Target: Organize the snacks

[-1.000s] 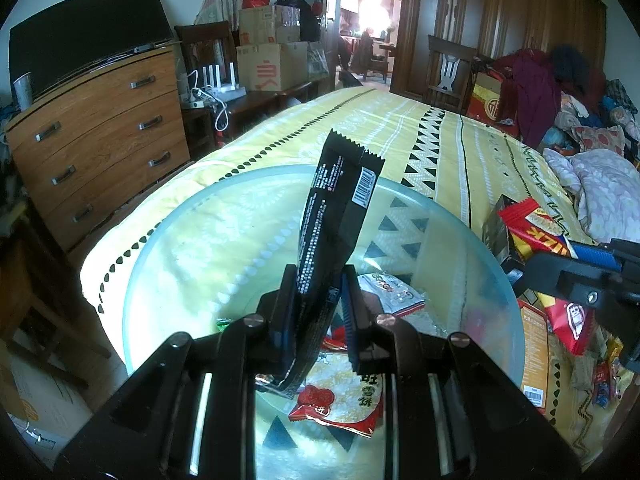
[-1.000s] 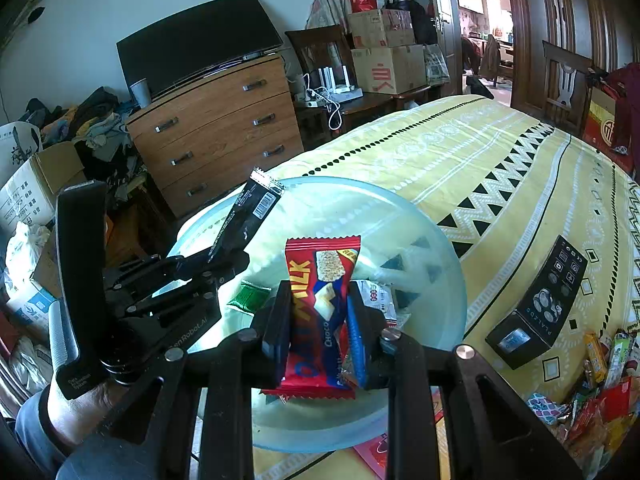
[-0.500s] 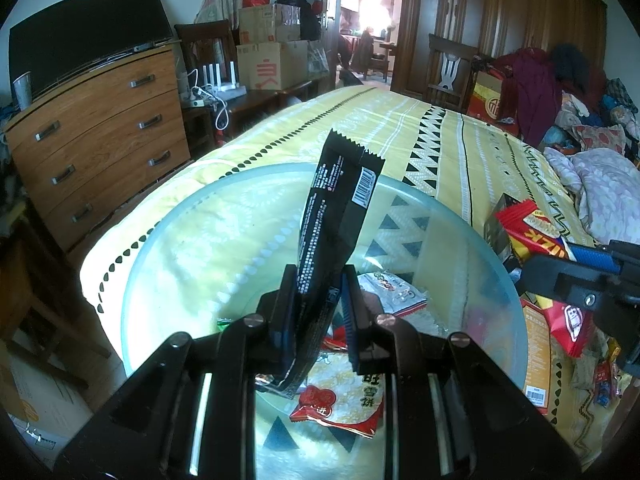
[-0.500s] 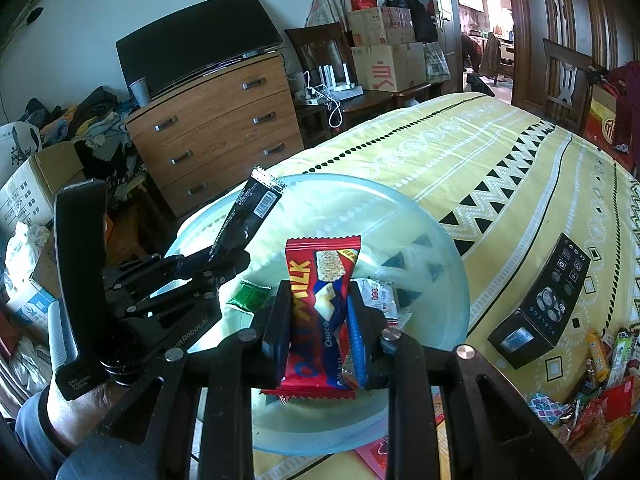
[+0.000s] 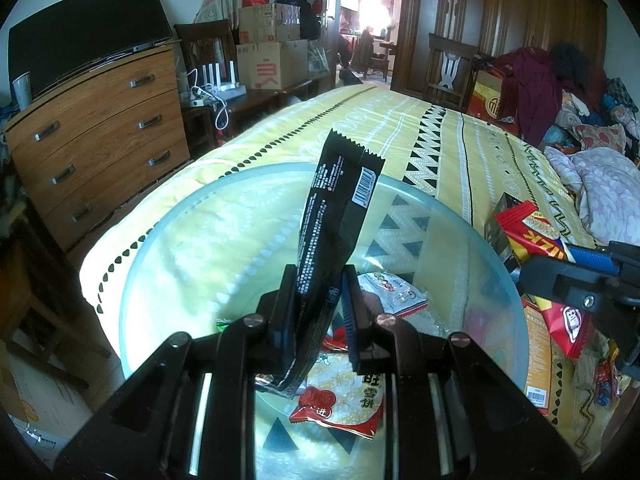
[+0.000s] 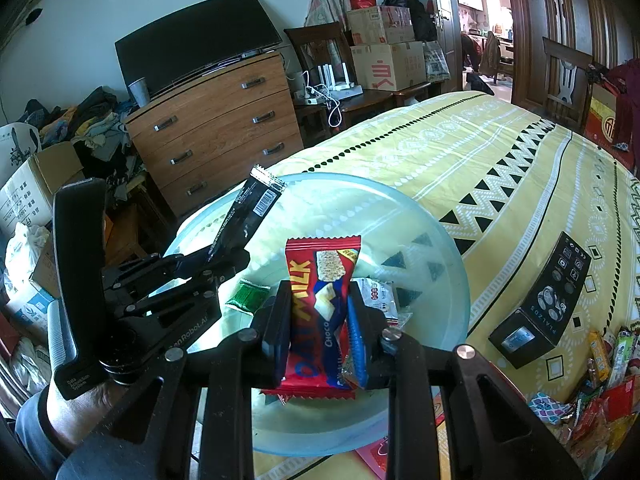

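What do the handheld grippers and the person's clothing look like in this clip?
Both grippers are black linkage frames with silver screw heads. The right gripper has one black finger and one with a blue ribbed pad. The left gripper carries white lettering on its body and a tall black handle. The left hand comes out of a grey sleeve.

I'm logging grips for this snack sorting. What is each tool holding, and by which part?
Left tool grips a black snack packet near its lower end. Right tool grips a red snack bar across its middle.
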